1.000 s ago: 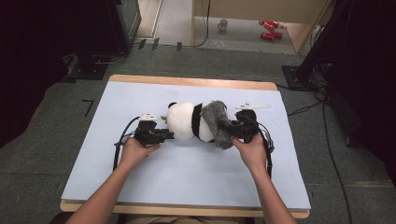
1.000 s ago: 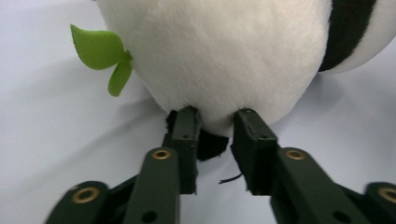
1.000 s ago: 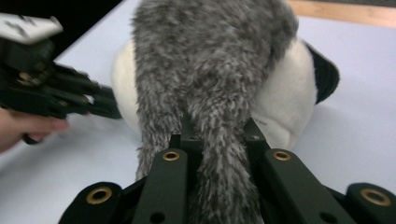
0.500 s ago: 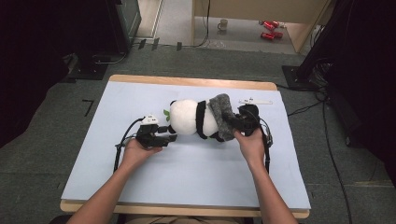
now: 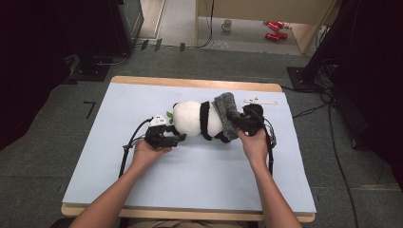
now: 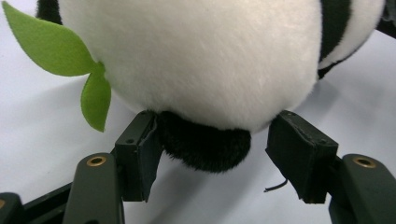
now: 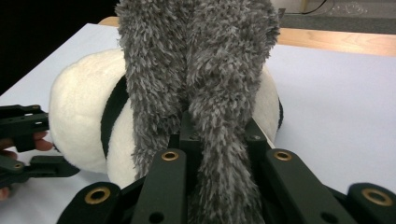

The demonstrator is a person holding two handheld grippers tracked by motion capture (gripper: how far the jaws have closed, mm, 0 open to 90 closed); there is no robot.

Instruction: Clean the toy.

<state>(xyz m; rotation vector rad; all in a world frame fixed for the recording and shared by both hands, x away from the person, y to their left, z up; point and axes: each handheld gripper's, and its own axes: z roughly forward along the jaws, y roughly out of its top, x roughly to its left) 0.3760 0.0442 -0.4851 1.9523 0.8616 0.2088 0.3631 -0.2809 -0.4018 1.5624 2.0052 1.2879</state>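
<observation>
Two hand-held grippers worked the plump black-and-white plush panda (image 5: 195, 118) at mid-tabletop (image 5: 190, 180): right hand-held gripper (image 7: 212, 135) clamped on the shaggy grey cloth (image 7: 201, 60) draped over it; left hand-held gripper (image 6: 212, 140) gaped around its black ear. Better pinch that ear before tugging.

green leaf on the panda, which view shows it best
The left gripper view: the green leaf is close and sharp there, two felt blades beside the panda, left of the open left gripper. In the high view it is a tiny green speck.
</observation>
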